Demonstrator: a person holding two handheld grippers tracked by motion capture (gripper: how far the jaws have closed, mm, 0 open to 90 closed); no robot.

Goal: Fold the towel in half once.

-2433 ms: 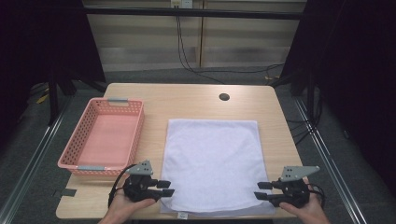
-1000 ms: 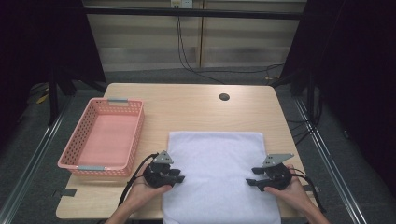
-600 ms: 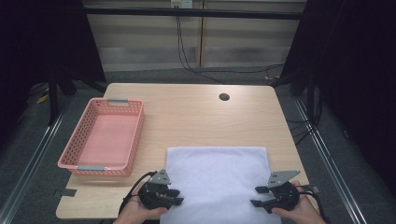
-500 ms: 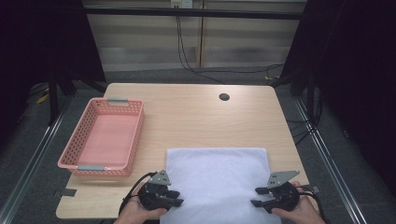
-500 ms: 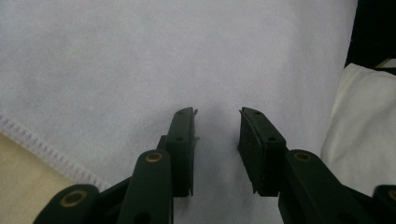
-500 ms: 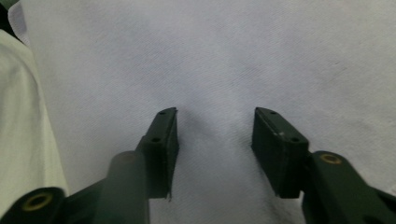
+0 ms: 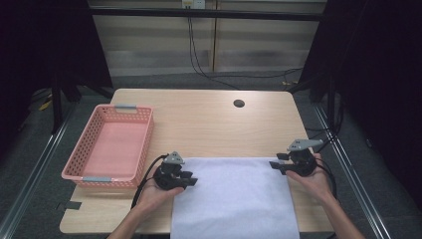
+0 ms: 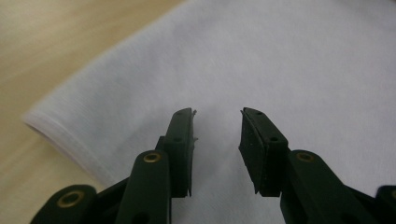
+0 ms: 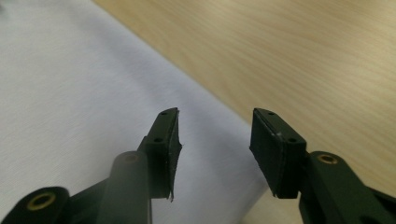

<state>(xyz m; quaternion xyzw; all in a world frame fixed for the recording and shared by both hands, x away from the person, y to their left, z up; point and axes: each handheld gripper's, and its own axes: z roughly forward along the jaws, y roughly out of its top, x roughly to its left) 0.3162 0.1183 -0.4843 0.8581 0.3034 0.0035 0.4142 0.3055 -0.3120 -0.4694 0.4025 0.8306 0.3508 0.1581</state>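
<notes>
A white cloth (image 7: 234,199) lies flat on the near half of the wooden table (image 7: 209,129) and reaches its front edge. My left gripper (image 7: 188,179) hovers over the cloth's far left corner. In the left gripper view its jaws (image 8: 217,137) stand apart above the cloth (image 8: 303,60), with nothing between them. My right gripper (image 7: 276,166) sits at the far right corner. Its jaws (image 9: 215,140) have just been opening and are empty, straddling the cloth's edge (image 9: 70,93) where it meets bare wood (image 9: 303,56).
A pink mesh basket (image 7: 142,152) stands empty at the table's left side, close to my left hand. A round dark hole (image 7: 239,103) is set in the tabletop near the far edge. Cables hang behind the table.
The cloth was drawn toward the person. Both hands then moved from the near edge up to the cloth's far corners.
</notes>
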